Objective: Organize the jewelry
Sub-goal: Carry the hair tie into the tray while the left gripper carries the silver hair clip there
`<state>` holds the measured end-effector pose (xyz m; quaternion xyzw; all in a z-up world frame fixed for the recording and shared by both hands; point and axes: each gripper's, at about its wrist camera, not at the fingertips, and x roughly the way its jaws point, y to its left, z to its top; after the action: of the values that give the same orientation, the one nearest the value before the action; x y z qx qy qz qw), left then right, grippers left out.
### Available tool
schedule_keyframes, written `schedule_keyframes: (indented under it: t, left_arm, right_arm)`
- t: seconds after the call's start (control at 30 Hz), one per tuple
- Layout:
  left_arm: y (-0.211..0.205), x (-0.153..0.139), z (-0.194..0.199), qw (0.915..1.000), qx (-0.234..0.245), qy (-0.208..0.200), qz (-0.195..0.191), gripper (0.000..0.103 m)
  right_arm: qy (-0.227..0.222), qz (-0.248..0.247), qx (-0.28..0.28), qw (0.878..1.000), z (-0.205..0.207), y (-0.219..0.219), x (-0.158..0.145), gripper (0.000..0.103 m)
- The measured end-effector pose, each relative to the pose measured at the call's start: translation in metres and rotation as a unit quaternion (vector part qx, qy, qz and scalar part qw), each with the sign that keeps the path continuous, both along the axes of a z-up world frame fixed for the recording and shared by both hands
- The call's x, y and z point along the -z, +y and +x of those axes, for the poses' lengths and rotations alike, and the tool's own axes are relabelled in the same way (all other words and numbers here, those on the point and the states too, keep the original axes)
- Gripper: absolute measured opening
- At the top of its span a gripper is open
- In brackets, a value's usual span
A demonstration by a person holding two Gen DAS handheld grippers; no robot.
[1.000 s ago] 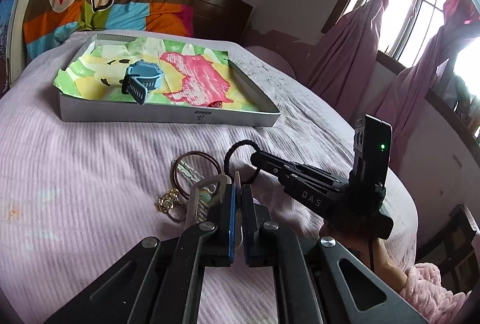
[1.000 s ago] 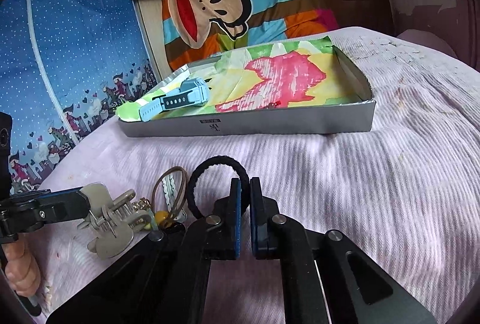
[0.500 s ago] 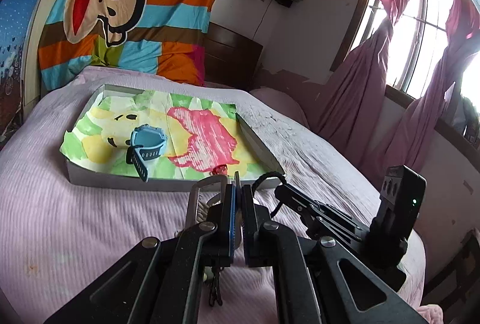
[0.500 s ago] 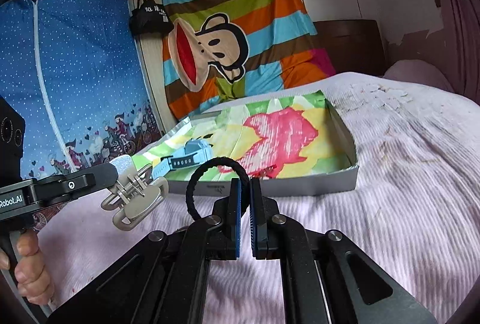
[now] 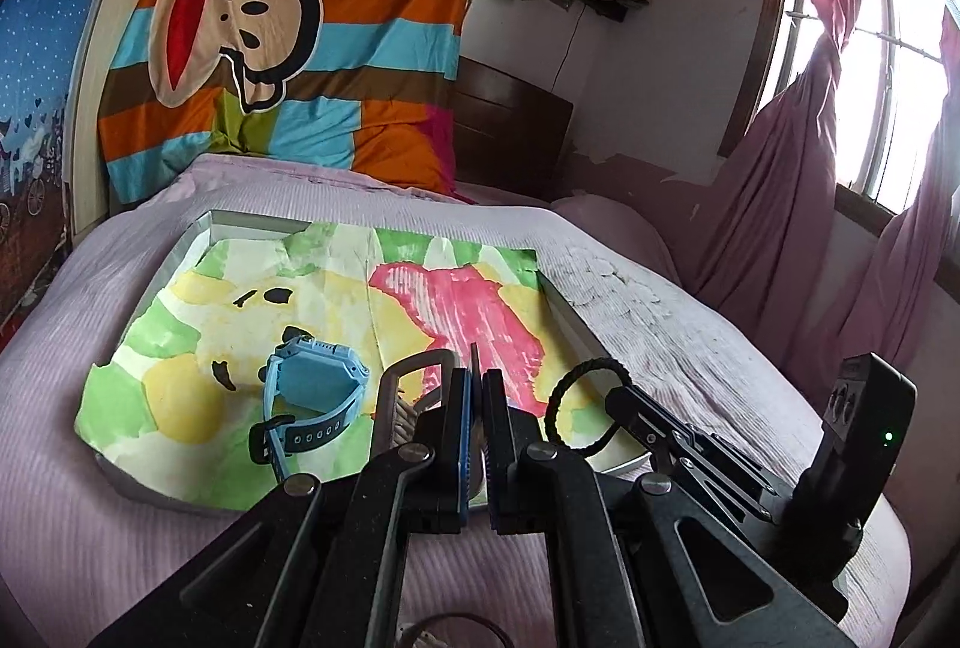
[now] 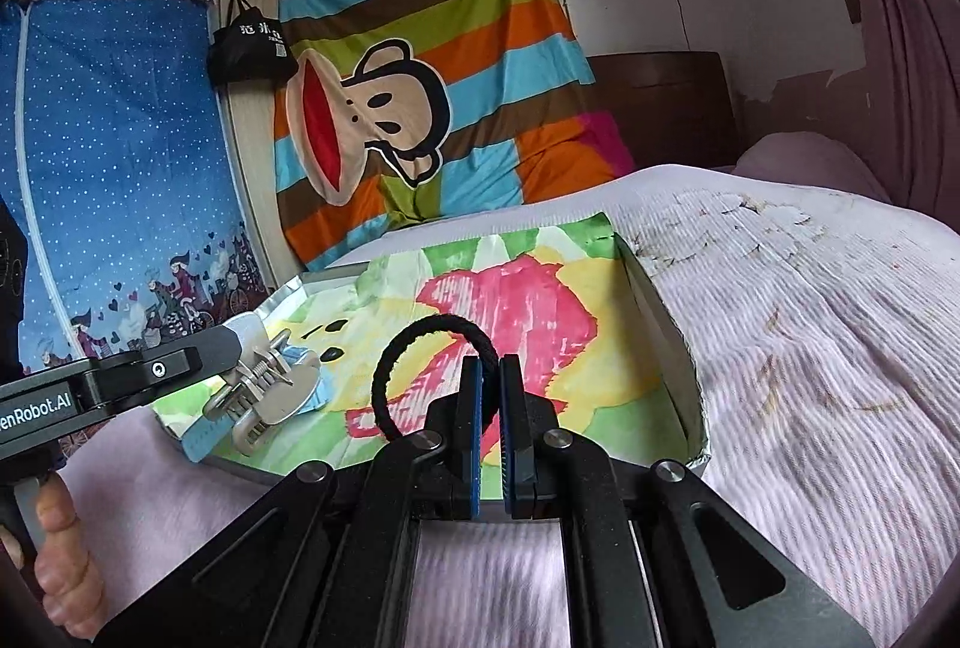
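Left tongs [image 5: 474, 396] pinched tight on a metal hair claw clip [image 6: 264, 396], right tongs [image 6: 487, 396] pinched tight on a black hair tie [image 6: 420, 366], loop standing up above the tips. Both raised off the pink bedspread [image 6: 810, 378] within the last second and carried forward, so that clip and tie now hang over the near part of the shallow grey box tray [image 6: 672, 348] instead of lying on the bed in front of it. Probably means pick-up finished for both pieces, with only the release into the tray left. Inside the tray, lined with a bright painted paper sheet [image 5: 468, 312], already a blue smartwatch [image 5: 312, 396] on the left half, just beside and partly behind the clip as seen from the right wrist. Right half of the paper bare, so plenty of open floor for the hair tie; less room for the clip, which sits close to the watch and could land on its strap unless shifted a little toward the middle. Low tray walls all round: near wall below the tongs, right wall well to the side of the tie, so no rim in the way of a straight drop. Tongs close together over the tray; some care needed to avoid knocking one against the other while opening.
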<state>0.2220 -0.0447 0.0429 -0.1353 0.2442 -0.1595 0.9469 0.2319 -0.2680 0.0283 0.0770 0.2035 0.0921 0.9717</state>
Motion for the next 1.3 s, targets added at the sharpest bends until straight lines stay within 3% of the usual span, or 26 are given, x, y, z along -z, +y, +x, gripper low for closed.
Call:
schedule_keyframes:
  t: [0.37, 1.0, 1.1, 1.2, 1.3]
  left_arm:
    - [-0.012, 0.03, 0.029, 0.9994, -0.001, 0.027, 0.023, 0.004]
    - [-0.007, 0.028, 0.03, 0.9989, -0.002, 0.047, 0.005, 0.005]
    - [-0.006, 0.027, 0.029, 0.9989, -0.002, 0.046, 0.003, 0.012]
    - [-0.005, 0.026, 0.027, 0.9989, 0.0, 0.047, -0.005, 0.027]
    - [-0.005, 0.024, 0.022, 0.9989, 0.003, 0.044, -0.012, 0.037]
  right_arm:
    - [0.059, -0.006, 0.003, 0.998, 0.032, 0.003, 0.027, 0.005]
    - [0.062, 0.006, -0.005, 0.998, 0.03, -0.003, 0.03, 0.006]
    - [0.063, 0.01, -0.005, 0.998, 0.029, -0.004, 0.03, 0.007]
    - [0.062, 0.013, -0.005, 0.998, 0.027, -0.006, 0.03, 0.012]
    - [0.059, 0.016, 0.002, 0.998, 0.023, -0.008, 0.028, 0.028]
